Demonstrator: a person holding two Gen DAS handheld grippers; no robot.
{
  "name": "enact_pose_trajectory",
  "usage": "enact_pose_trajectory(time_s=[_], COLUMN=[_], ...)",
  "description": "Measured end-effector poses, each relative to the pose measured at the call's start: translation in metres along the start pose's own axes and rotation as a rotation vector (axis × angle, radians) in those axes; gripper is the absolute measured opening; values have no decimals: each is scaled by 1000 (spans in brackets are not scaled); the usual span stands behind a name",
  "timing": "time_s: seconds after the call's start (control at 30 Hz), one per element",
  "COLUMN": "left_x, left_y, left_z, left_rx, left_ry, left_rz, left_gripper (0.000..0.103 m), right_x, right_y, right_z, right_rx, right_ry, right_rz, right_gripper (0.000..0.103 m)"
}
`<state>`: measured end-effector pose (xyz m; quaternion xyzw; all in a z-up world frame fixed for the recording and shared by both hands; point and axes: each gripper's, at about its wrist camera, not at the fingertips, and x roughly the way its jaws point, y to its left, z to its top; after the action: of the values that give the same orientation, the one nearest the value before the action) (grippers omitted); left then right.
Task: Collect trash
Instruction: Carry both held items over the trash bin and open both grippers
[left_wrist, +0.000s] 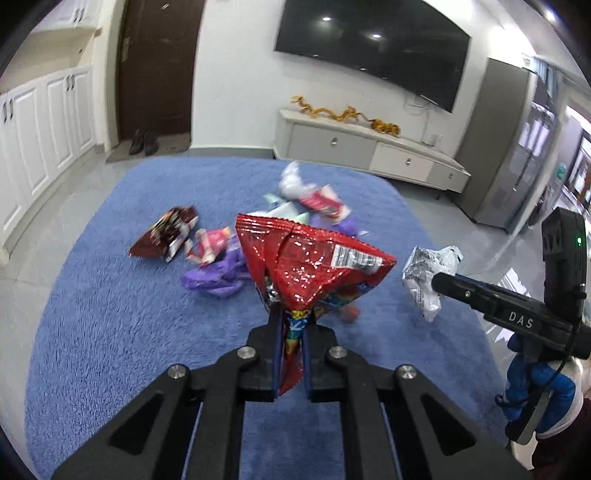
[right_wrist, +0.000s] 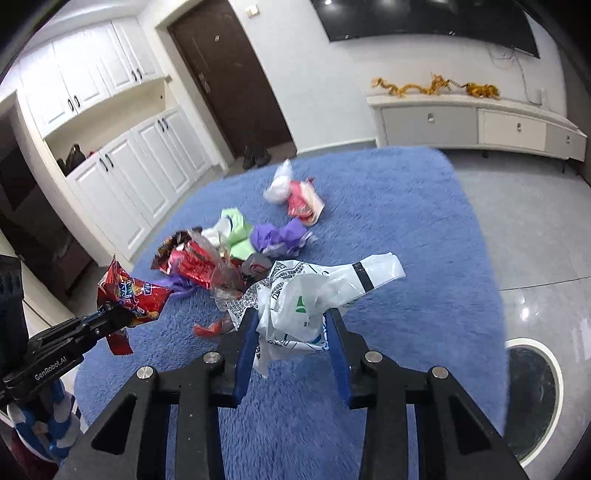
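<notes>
The left tongs are pinched narrow on a red snack bag, held clear of the blue rug by its lower corner, while the right tongs hold a crumpled white plastic bag between blue pads that stand fairly wide; the film bunches between them, though whether the grip is firm is hard to tell from the right wrist view. The rest of the trash lies in a loose heap on the rug at about twelve o'clock from both tongs: a purple wrapper, a pale green packet, a dark red wrapper, and farther off a clear bag with a red and white packet. The step in hand looks like carrying these two pieces away to a bin, which neither view shows. To do it well, keep both grips closed, since the light plastic may slip, and lift high enough that the hanging ends do not drag through the heap; the round white and black device on the tile floor at four o'clock should be skirted
</notes>
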<state>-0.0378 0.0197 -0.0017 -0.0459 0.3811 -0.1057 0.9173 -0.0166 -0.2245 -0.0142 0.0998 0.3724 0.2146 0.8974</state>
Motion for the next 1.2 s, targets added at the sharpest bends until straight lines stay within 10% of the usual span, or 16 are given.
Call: enact_pose_trajectory(time_s=[0.33, 0.83, 1.07, 1.2], left_x=[31, 162, 193, 187], left_y=[-124, -315, -338, -338], left_z=[25, 13, 14, 20], left_rx=[227, 453, 391, 385], left_ry=[74, 343, 435, 425], left_rz=[-232, -411, -485, -500], left_gripper=[8, 12, 50, 51], right_x=[-77, -71, -72, -83], right_y=[-105, -264, -284, -289], right_z=[-21, -96, -116, -120], right_rx=[178, 466, 523, 550], right_ry=[-103, 35, 69, 62], right_rz=[-213, -412, -439, -453], right_gripper=[34, 43, 58, 59])
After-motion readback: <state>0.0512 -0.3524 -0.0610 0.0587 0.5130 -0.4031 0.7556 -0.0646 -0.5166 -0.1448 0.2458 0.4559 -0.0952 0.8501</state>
